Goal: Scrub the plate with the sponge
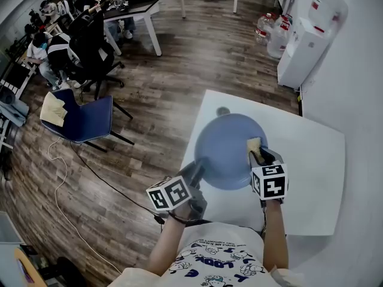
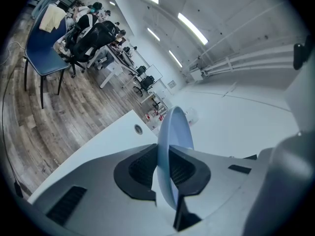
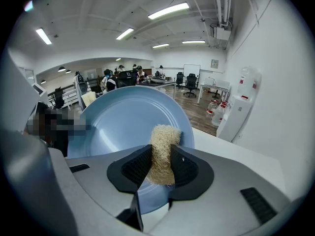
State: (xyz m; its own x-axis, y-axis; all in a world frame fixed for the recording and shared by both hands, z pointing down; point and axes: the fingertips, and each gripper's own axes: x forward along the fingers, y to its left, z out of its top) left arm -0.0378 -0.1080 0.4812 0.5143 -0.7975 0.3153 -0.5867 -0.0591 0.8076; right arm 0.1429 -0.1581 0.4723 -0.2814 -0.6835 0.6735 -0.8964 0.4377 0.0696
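A round blue plate point(image 1: 226, 149) is held over the white table point(image 1: 311, 160), tilted up. My left gripper point(image 1: 194, 175) is shut on the plate's near-left rim; in the left gripper view the plate point(image 2: 173, 132) stands edge-on between the jaws of that gripper point(image 2: 163, 168). My right gripper point(image 1: 261, 157) is shut on a pale fibrous sponge point(image 1: 254, 144), which rests against the plate's right side. In the right gripper view the sponge point(image 3: 161, 146) sticks out past the gripper point(image 3: 160, 167) and touches the plate's face point(image 3: 123, 122).
A small round hole point(image 1: 222, 110) sits in the table beyond the plate. A blue chair point(image 1: 81, 119) and a black cable point(image 1: 102, 178) are on the wood floor to the left. A water dispenser point(image 1: 308, 40) and bottles point(image 1: 269, 31) stand at the back right.
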